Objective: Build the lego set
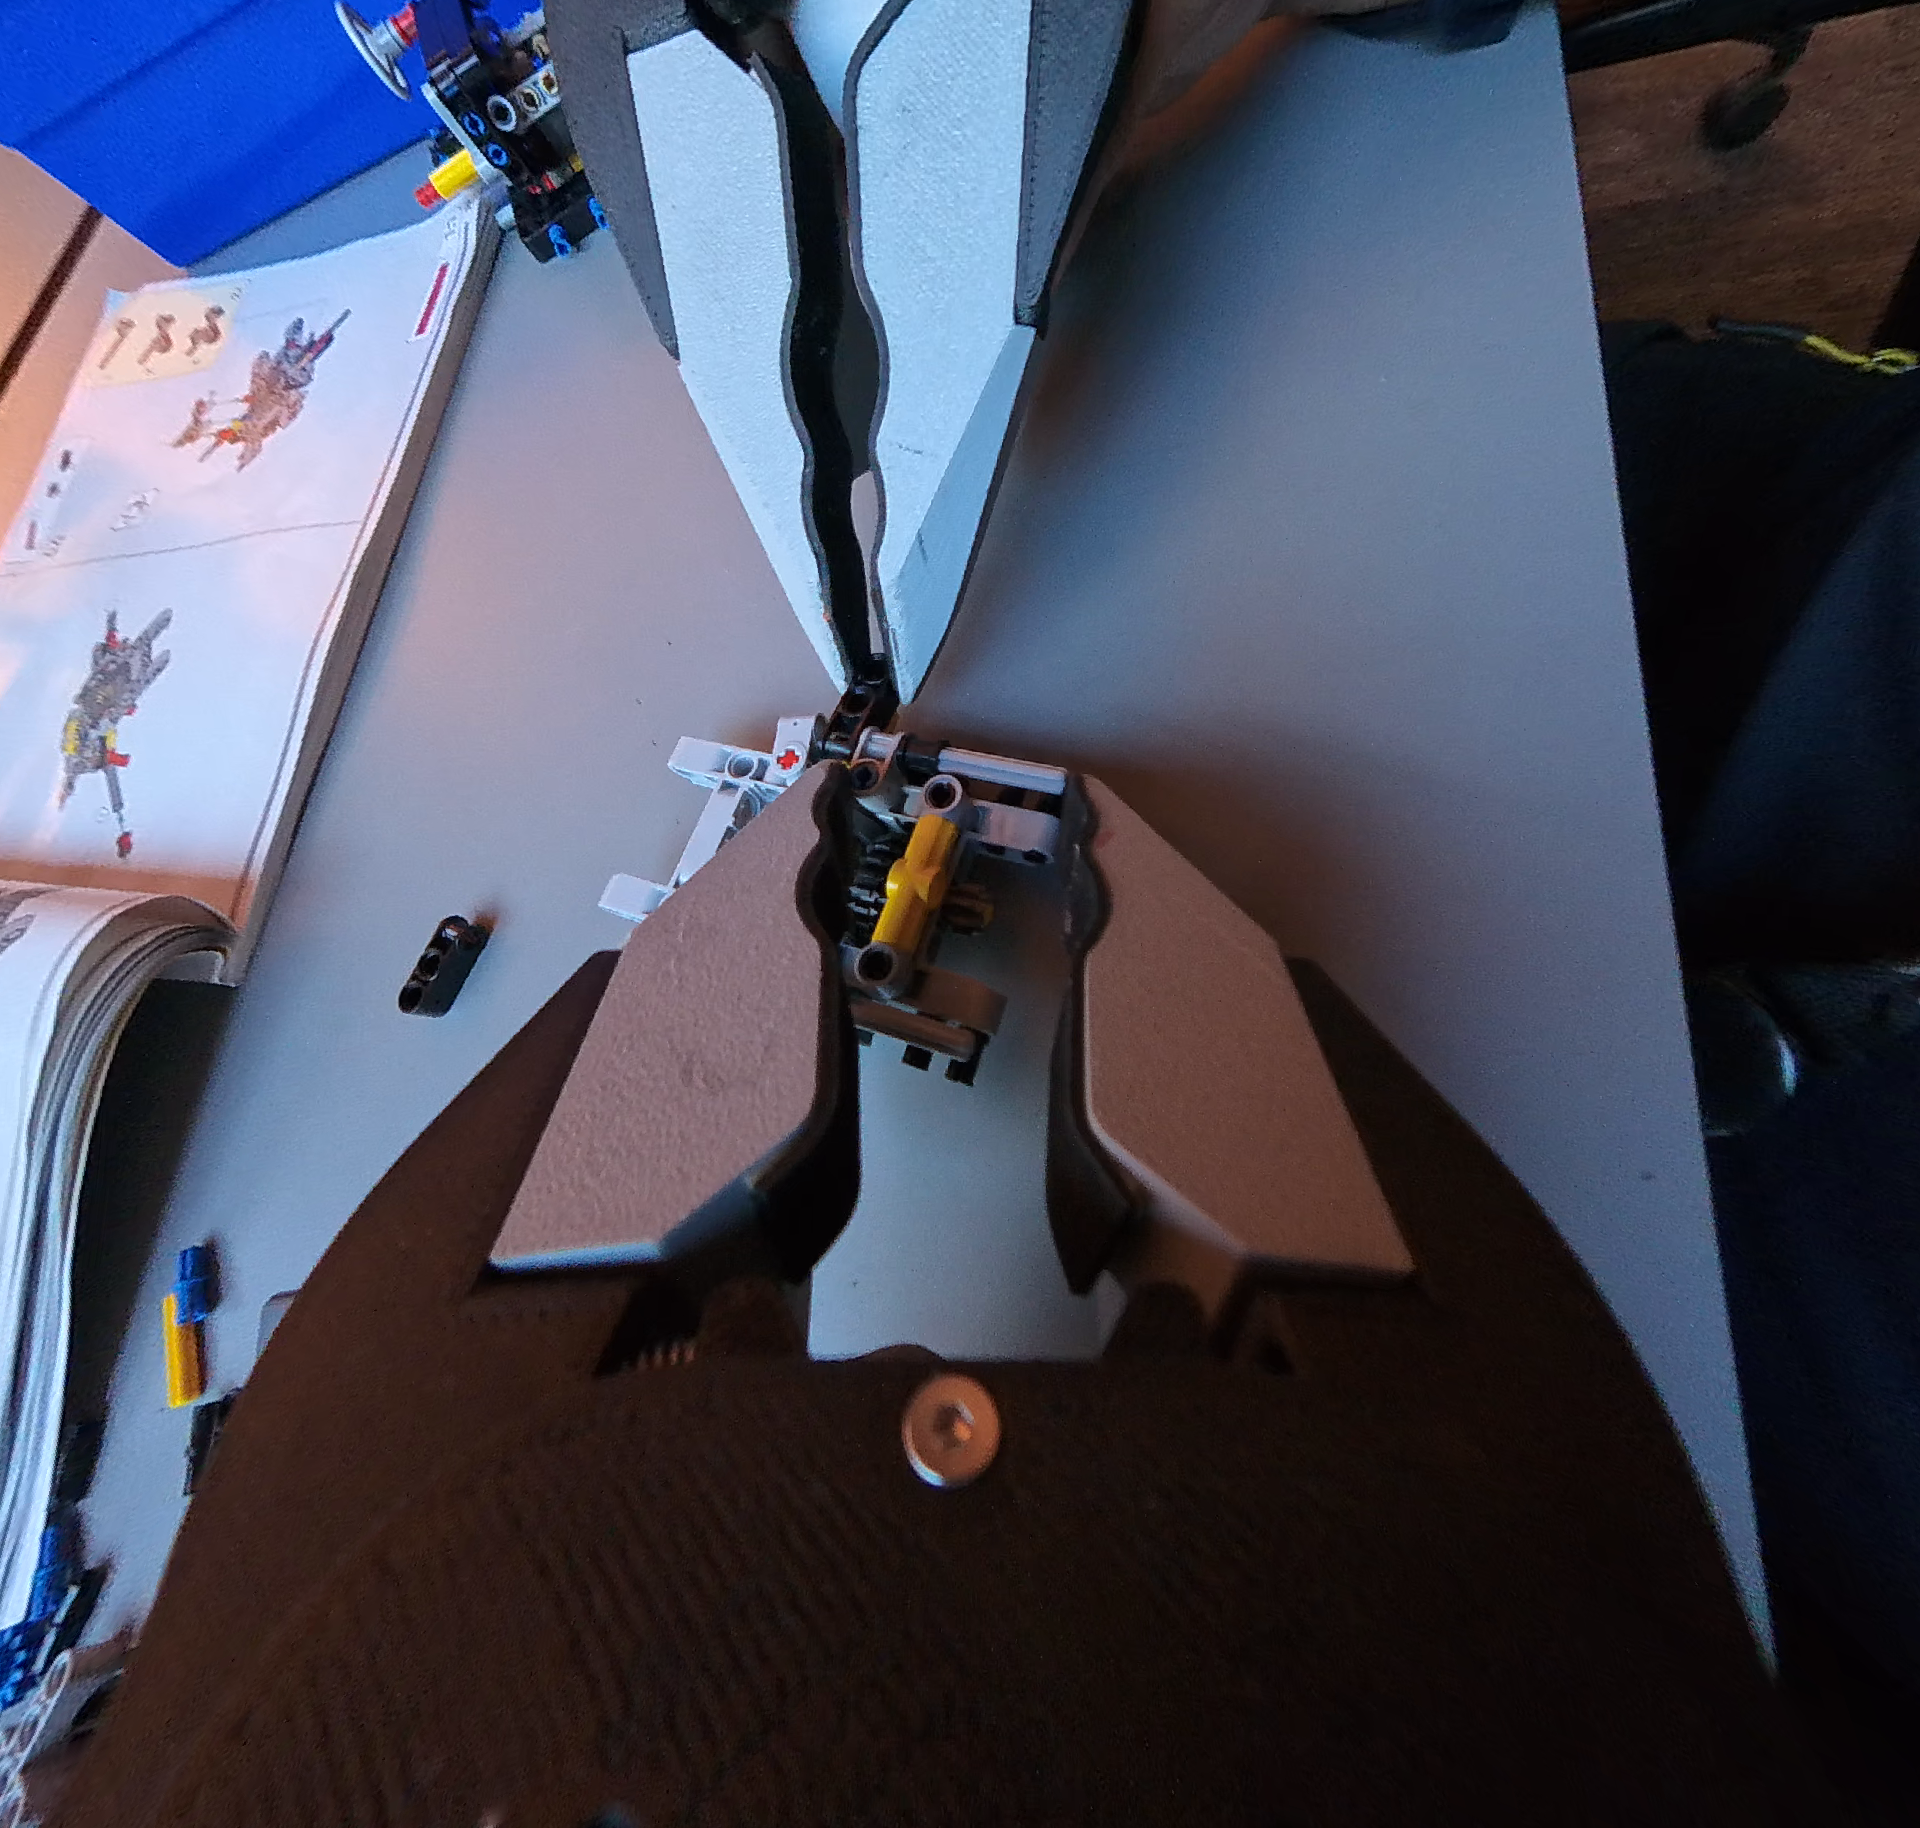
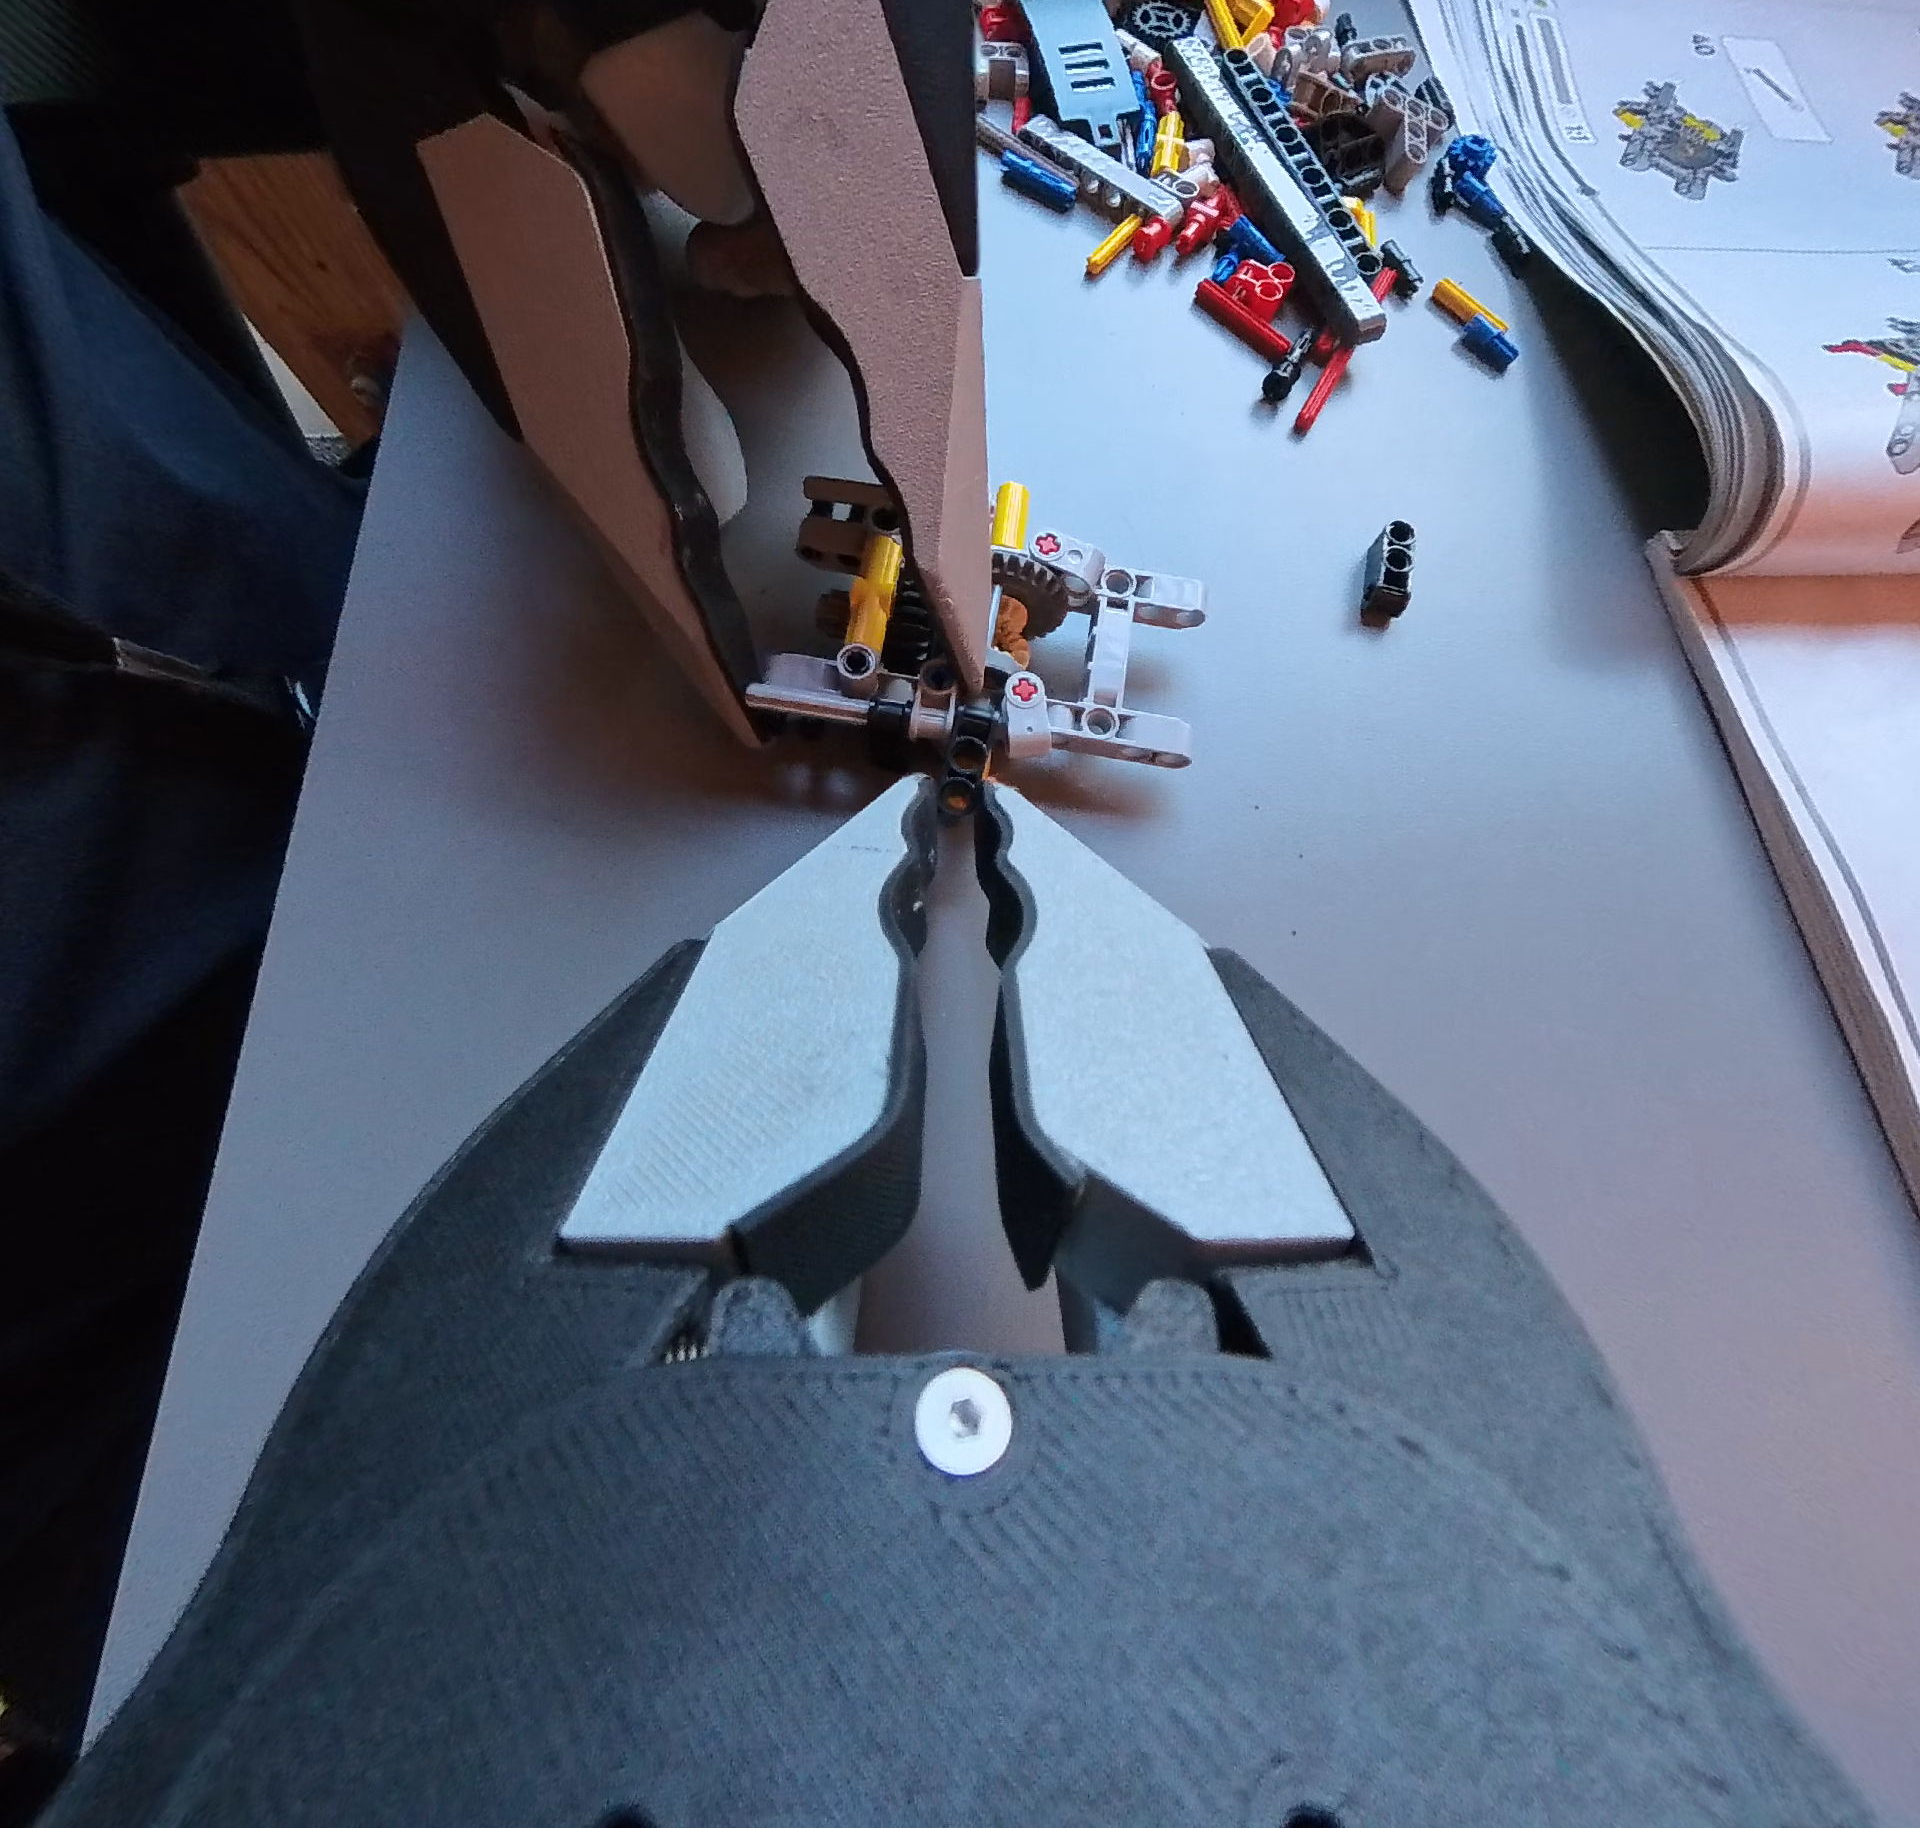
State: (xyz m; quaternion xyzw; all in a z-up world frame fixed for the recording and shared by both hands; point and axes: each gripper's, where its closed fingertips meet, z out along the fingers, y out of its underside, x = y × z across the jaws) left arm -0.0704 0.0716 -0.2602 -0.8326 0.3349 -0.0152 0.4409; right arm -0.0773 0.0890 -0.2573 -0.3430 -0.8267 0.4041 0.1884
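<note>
Gear assembly (image 1: 940, 885) of grey beams, black gears and a yellow connector rests on the grey table (image 1: 1299, 531), and we take it as our landmark. Our left gripper (image 1: 951, 843) clamps it across its width, both tan fingers pressed to its sides. At its far end, our right gripper (image 2: 958, 802) pinches a small black connector (image 2: 961, 755) in nearly closed jaws, that piece touching the assembly's cross axle. A loose black connector (image 1: 442, 963) lies left of the assembly, with the open instruction booklet (image 1: 187, 531) beyond it.
</note>
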